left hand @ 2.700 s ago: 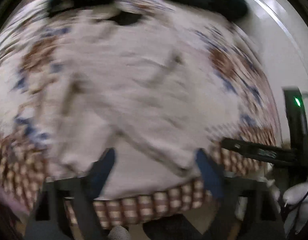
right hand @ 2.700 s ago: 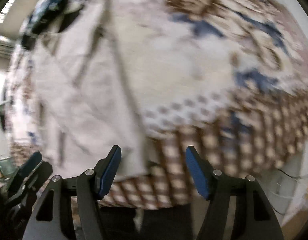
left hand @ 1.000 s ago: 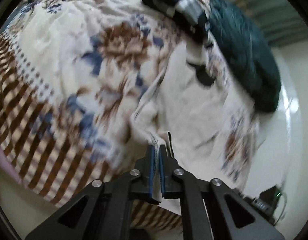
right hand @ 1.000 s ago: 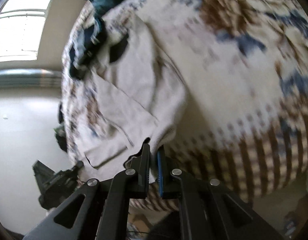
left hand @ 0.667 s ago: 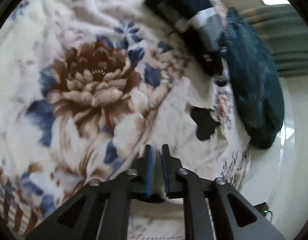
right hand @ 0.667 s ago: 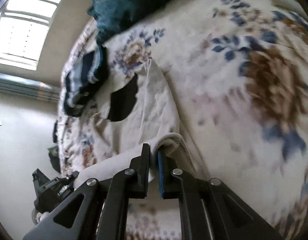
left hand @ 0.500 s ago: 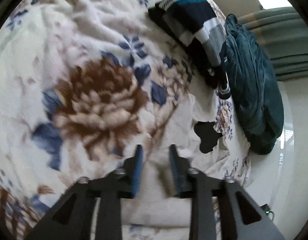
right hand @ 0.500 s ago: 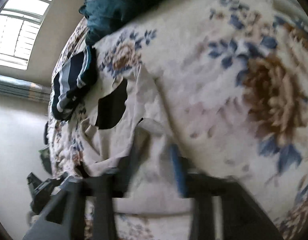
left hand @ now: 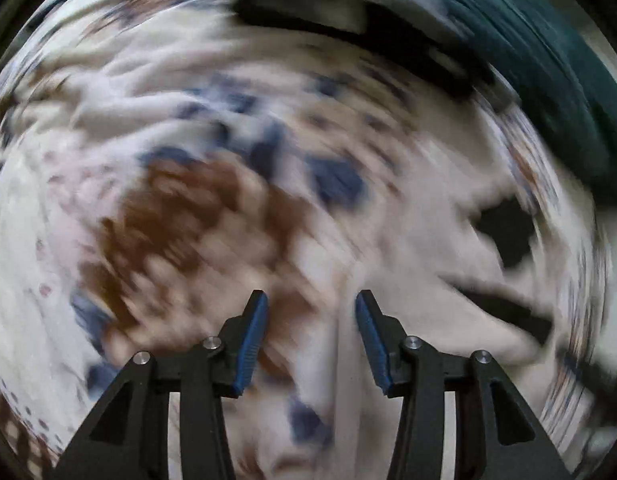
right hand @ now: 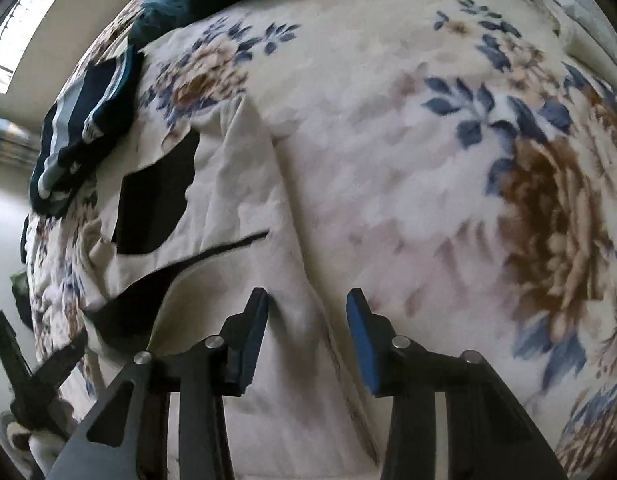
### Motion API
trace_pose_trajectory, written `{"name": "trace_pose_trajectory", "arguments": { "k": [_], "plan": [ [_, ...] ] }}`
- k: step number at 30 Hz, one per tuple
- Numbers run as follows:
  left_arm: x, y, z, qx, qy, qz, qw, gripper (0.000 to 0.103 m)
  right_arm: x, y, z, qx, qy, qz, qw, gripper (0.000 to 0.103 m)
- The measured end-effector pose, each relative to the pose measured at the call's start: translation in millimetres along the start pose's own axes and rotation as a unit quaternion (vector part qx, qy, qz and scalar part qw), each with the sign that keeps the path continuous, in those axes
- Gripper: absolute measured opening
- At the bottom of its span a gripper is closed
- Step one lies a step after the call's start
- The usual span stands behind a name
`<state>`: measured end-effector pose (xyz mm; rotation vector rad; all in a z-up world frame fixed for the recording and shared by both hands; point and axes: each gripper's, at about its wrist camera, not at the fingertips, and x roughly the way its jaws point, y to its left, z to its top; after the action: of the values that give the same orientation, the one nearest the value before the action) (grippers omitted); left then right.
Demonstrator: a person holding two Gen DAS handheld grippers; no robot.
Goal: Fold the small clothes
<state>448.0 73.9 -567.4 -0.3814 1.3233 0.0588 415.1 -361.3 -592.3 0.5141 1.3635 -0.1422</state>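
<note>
On the bed's floral blanket [right hand: 388,120] lay the cream garment [right hand: 244,208], one fold apparently laid. Both the right claw [right hand: 306,320] and left claw [left hand: 311,324] stood wide open, holding nothing. Next, I judged, came regripping an edge for another fold. Open blanket lay rightward; striped clothing [right hand: 84,120] crowded the garment's far-left corner.

Left gripper [left hand: 311,336]: matte black angular frame with triangular cut-outs, silver screw heads at the joints. Fingers [left hand: 250,344] faced with ribbed blue pads. Right gripper [right hand: 307,334]: same black frame, silver screws, blue pads.
</note>
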Motion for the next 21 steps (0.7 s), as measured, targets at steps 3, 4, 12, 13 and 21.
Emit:
{"name": "trace_pose_trajectory", "arguments": {
  "k": [3, 4, 12, 13, 21],
  "plan": [
    [-11, 32, 17, -0.07, 0.002, -0.047, 0.9964, 0.043, -4, -3, 2, 0.008, 0.0, 0.005, 1.0, 0.043],
    [-16, 35, 15, -0.073, 0.007, -0.062, 0.9953, 0.043, -5, -5, 1, 0.01, 0.002, 0.015, 1.0, 0.043],
    [-24, 7, -77, 0.027, 0.124, -0.099, 0.9869, 0.043, -16, -15, -42, 0.034, 0.075, 0.07, 0.994, 0.043],
    [-18, 3, -93, 0.044, 0.133, -0.079, 0.987, 0.043, -17, -15, -51, 0.03, 0.084, 0.073, 0.993, 0.043],
    [-35, 28, -117, 0.071, 0.139, 0.011, 0.9877, 0.043, -5, -19, -85, 0.011, 0.123, 0.05, 0.991, 0.043]
  ]
}}
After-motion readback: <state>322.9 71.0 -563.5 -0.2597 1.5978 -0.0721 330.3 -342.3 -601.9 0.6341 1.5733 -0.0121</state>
